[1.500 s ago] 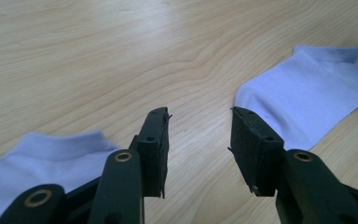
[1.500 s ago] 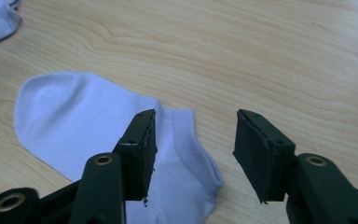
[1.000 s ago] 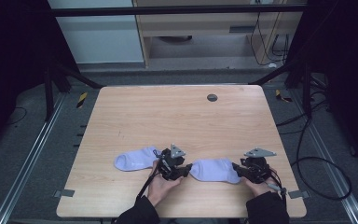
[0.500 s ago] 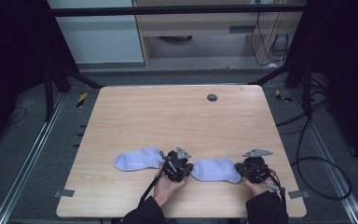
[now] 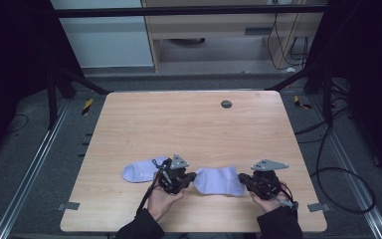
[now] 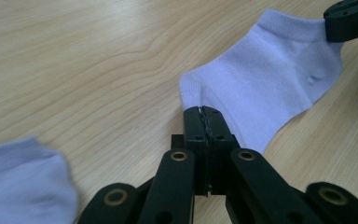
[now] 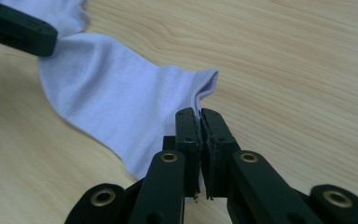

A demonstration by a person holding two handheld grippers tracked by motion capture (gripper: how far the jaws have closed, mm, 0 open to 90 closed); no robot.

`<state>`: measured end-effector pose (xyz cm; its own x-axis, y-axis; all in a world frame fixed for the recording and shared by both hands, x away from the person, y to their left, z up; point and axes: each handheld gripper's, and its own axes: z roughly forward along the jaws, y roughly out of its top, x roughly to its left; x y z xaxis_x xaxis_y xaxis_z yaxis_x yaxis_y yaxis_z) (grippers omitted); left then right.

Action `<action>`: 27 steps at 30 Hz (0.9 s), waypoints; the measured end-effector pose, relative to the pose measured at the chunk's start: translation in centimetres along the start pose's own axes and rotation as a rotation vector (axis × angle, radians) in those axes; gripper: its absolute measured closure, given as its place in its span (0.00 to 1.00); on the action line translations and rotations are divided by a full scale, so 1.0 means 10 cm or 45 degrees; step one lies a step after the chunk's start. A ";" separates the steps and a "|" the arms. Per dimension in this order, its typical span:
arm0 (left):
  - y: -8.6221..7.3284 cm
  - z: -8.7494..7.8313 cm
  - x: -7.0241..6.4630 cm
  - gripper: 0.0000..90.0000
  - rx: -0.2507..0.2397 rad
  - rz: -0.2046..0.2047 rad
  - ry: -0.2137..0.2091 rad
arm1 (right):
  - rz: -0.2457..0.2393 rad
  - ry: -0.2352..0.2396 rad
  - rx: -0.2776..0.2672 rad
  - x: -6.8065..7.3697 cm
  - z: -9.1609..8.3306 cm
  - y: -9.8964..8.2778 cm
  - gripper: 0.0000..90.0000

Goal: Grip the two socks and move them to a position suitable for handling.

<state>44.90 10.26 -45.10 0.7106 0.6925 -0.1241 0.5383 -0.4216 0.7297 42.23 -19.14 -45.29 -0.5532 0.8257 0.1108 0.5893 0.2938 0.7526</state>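
Two pale lilac cotton ankle socks lie on the light wooden table (image 5: 189, 124), both near the person's edge. From the high view, the left black two-jaw gripper (image 5: 191, 177) sits between them, jaws pointing right at the right-hand sock (image 5: 219, 180), while the left-hand sock (image 5: 140, 171) rests flat just beside it. The right black two-jaw gripper (image 5: 243, 180) meets the same right-hand sock from its far right end. A small dark round disc (image 5: 226, 104) sits well apart, toward the far side.

Now the left gripper view: the left gripper (image 6: 203, 111) has its jaws pressed fully together, pinching the sock's (image 6: 265, 79) near edge. The other sock (image 6: 23, 179) shows blurred at lower left, and the right gripper's jaw tip (image 6: 352, 18) bites the far corner.

Over to the right gripper view: the right gripper (image 7: 199, 114) is clamped tight on the cuff edge of the sock (image 7: 116, 107), fabric bunching up just above the jaws, with the left gripper (image 7: 21, 30) gripping at upper left.

The risk? Both grips are thin, right at the hem. Pull apart too hard and one edge could slip free, letting the sock sag or drop crumpled.
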 end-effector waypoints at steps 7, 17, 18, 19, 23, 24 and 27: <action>-0.19 -0.23 0.17 0.99 0.031 -0.021 0.019 | -0.034 0.076 -0.016 0.24 0.06 0.11 0.96; -0.51 -0.36 0.40 0.99 0.097 -0.071 0.049 | -0.060 0.145 0.048 0.49 0.30 0.11 0.96; -0.52 -0.36 0.40 0.99 0.100 -0.082 0.046 | -0.059 0.146 0.057 0.50 0.32 0.10 0.96; -0.54 -0.35 0.41 0.99 0.106 -0.086 0.042 | -0.066 0.145 0.060 0.50 0.34 0.09 0.96; -0.56 -0.27 0.40 0.99 0.126 -0.094 0.048 | -0.046 0.129 0.106 0.49 0.40 0.03 0.96; -0.57 -0.26 0.40 0.99 0.130 -0.089 0.052 | -0.046 0.118 0.120 0.49 0.41 0.01 0.96; -0.57 -0.25 0.39 0.98 0.125 -0.092 0.058 | -0.047 0.101 0.130 0.47 0.41 -0.02 0.95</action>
<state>43.52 16.82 -48.08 0.6482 0.7481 -0.1421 0.6308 -0.4229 0.6506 41.91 -13.33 -47.62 -0.6182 0.7738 0.1380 0.6221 0.3744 0.6876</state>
